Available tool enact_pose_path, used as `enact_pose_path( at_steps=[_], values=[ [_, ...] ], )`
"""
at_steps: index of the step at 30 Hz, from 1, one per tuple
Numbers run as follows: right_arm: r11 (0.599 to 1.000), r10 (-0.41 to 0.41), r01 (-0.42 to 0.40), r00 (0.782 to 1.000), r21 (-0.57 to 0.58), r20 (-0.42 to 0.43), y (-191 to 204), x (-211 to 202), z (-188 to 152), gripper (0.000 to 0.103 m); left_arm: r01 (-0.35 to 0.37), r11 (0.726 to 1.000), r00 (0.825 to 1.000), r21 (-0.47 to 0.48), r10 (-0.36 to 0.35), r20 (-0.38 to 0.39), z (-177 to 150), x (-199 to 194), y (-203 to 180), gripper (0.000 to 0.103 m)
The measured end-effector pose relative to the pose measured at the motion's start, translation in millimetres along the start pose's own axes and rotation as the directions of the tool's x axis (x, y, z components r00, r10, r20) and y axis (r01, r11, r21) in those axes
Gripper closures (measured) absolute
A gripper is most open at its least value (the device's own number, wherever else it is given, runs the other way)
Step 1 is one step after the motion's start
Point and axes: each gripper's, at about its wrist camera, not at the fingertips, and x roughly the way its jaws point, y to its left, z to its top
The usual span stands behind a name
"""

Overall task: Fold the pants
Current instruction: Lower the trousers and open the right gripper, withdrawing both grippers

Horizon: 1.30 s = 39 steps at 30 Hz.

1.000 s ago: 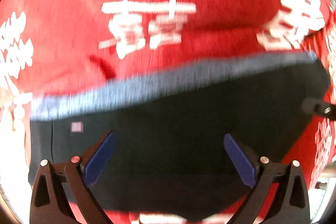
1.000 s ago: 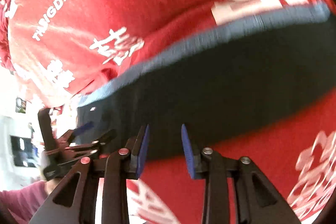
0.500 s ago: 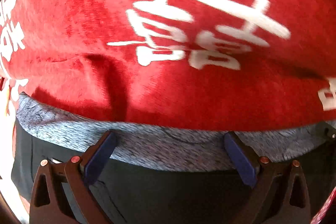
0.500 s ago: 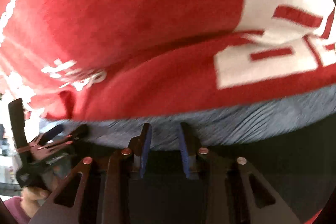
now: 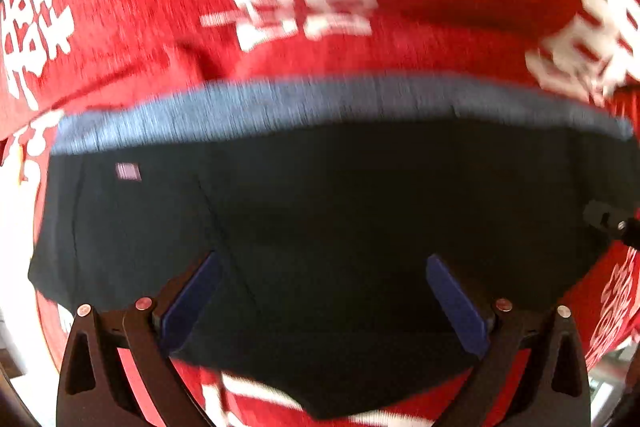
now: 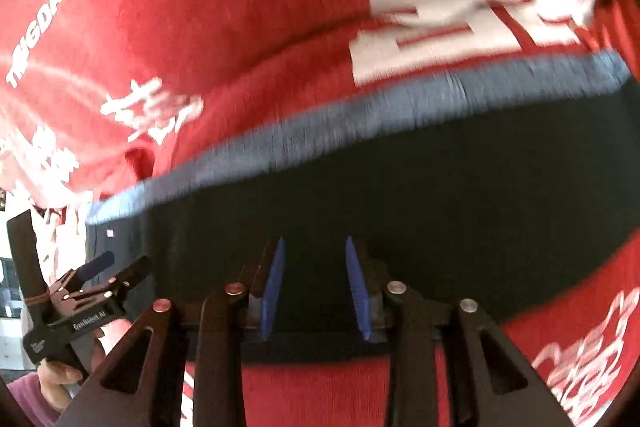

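**Above the pants, both grippers free**

Between the spread fingers of the left gripper [image 5: 320, 303], the dark pants [image 5: 340, 227] lie flat on the red cloth [image 5: 160, 27], grey waistband [image 5: 320, 103] beyond. Right gripper [image 6: 316, 287]: fingers apart, holding nothing, pants just ahead. Take both layers evenly at the edge. No container shows.

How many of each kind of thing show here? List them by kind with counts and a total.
Pants: 1
Red printed cloth: 1
Grippers: 2, the left gripper and the right gripper, both with jaws apart
Total: 4
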Motion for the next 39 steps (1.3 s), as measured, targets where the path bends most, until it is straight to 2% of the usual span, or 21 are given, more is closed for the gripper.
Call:
enact_pose_path(
  at_steps=[2, 5, 8, 13, 21, 26, 34, 39],
  values=[
    [1.0, 0.002, -0.002, 1.0, 0.022, -0.023, -5.0, -0.6, -17.2, 0.068, -0.006, 1.0, 0.999, -0.004, 0.006, -0.035, -15.8, 8.1, -6.5, 0.0],
    [1.0, 0.007, -0.007, 1.0, 0.027, -0.023, -10.0, -2.7, -34.3, 0.068, 0.018, 0.998, 1.0, -0.052, -0.019, -0.014, -27.9, 7.9, -1.6, 0.0],
    [1.0, 0.001, -0.001, 1.0, 0.006, -0.022, -9.4, -6.8, -40.8, 0.068, 0.006, 0.998, 1.0, -0.061, -0.007, -0.02, -28.6, 9.4, -0.3, 0.0],
    [0.998, 0.031, -0.029, 0.999, 0.047, -0.038, -21.3, -13.8, -50.2, 0.068, -0.046, 0.999, 0.999, -0.029, 0.045, -0.028, -28.2, -3.0, -12.5, 0.0],
    [0.989, 0.066, -0.061, 0.997, 0.137, -0.035, -44.0, -24.0, -62.7, 0.062, -0.053, 0.999, 0.996, 0.002, 0.053, -0.069, -22.4, -15.6, -37.4, 0.0],
    [0.984, 0.069, -0.063, 0.997, 0.167, -0.031, -63.5, -34.1, -65.5, 0.061, -0.04, 0.998, 0.997, 0.042, 0.043, -0.067, -16.0, -21.2, -67.4, 0.0],
    [0.967, 0.089, -0.084, 0.996, 0.239, -0.01, -107.1, -52.0, -65.7, 0.058, -0.019, 0.992, 0.998, 0.126, 0.026, -0.058, -1.8, -31.4, -134.1, 0.0],
    [0.964, 0.096, -0.092, 0.995, 0.249, -0.004, -131.4, -61.9, -60.2, 0.058, -0.01, 0.989, 0.998, 0.148, 0.02, -0.065, -0.2, -36.5, -173.6, 0.0]
  ],
)
